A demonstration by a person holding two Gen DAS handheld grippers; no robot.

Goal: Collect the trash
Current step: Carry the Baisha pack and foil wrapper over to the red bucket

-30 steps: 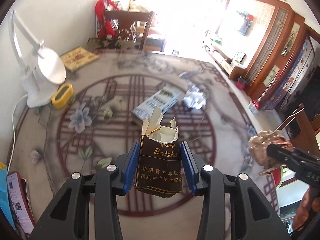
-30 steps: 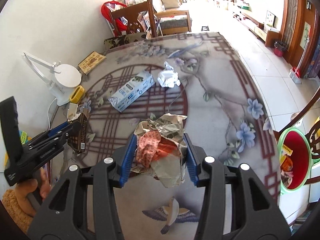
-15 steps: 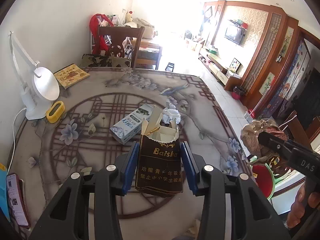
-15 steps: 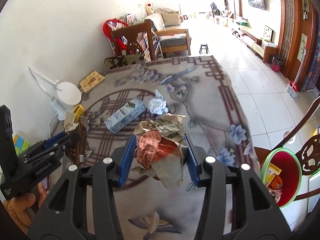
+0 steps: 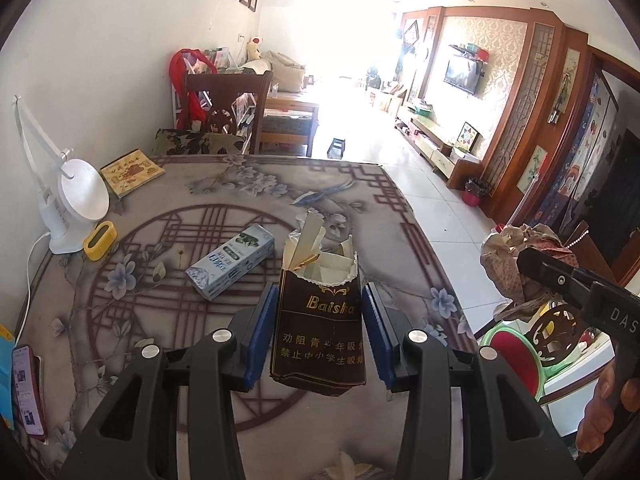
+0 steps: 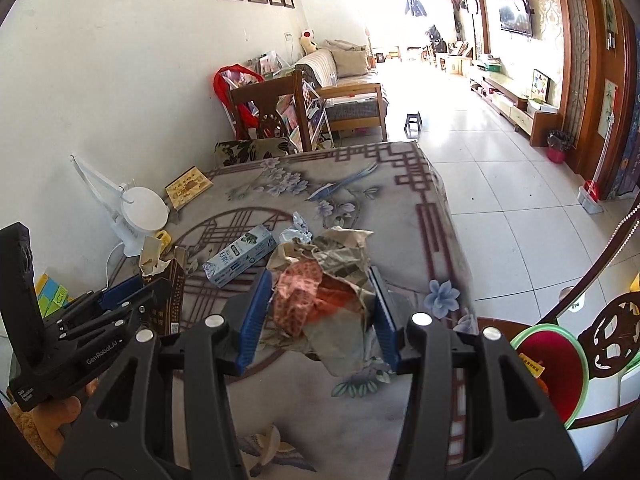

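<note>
My left gripper [image 5: 318,332] is shut on a torn dark brown cigarette pack [image 5: 320,328] marked "Baisha", held above the table. My right gripper [image 6: 320,320] is shut on a crumpled wad of paper and orange wrapper [image 6: 324,296], held near the table's right edge. The right gripper and its wad [image 5: 516,264] show at the right in the left wrist view. The left gripper with the pack [image 6: 168,296] shows at the left in the right wrist view. A red bin with a green rim [image 6: 556,372] stands on the floor at the lower right. A light blue carton [image 5: 232,260] and a crumpled foil scrap [image 6: 296,232] lie on the table.
A white desk lamp [image 5: 76,200], a yellow object [image 5: 100,236] and a small book [image 5: 130,172] sit at the table's left side. A phone [image 5: 26,392] lies at the near left edge. A wooden chair [image 5: 228,112] stands beyond the table; a dark carved chair [image 6: 612,340] is beside the bin.
Both grippers have lifted and tilted up with their loads, so more of the room shows. The right gripper has moved toward the table's right edge, nearer the bin.
</note>
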